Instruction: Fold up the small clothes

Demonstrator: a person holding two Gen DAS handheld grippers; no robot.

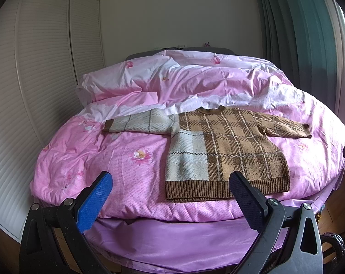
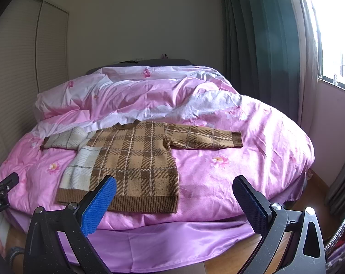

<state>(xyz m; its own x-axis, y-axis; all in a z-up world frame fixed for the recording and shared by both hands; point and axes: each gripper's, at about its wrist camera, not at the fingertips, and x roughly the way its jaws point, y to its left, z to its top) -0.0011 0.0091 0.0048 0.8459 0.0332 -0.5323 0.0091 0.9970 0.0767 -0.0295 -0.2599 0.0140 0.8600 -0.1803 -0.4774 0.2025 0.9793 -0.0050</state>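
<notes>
A small brown-and-cream plaid sweater (image 1: 227, 150) lies flat on the pink bed, sleeves spread to both sides, brown hem toward me. It also shows in the right wrist view (image 2: 131, 159). My left gripper (image 1: 172, 182) is open and empty, held off the bed's near edge in front of the hem. My right gripper (image 2: 174, 187) is open and empty, in front of the sweater's lower right corner. The left gripper's edge (image 2: 3, 189) shows at the far left of the right wrist view.
A pink flowered duvet (image 1: 131, 178) covers the bed, rumpled at the back with a pillow (image 1: 117, 77). A louvered wardrobe (image 1: 35, 68) stands at the left. Dark green curtains (image 2: 259, 45) and a window (image 2: 337, 34) are at the right. Wooden floor (image 2: 241, 258) lies below.
</notes>
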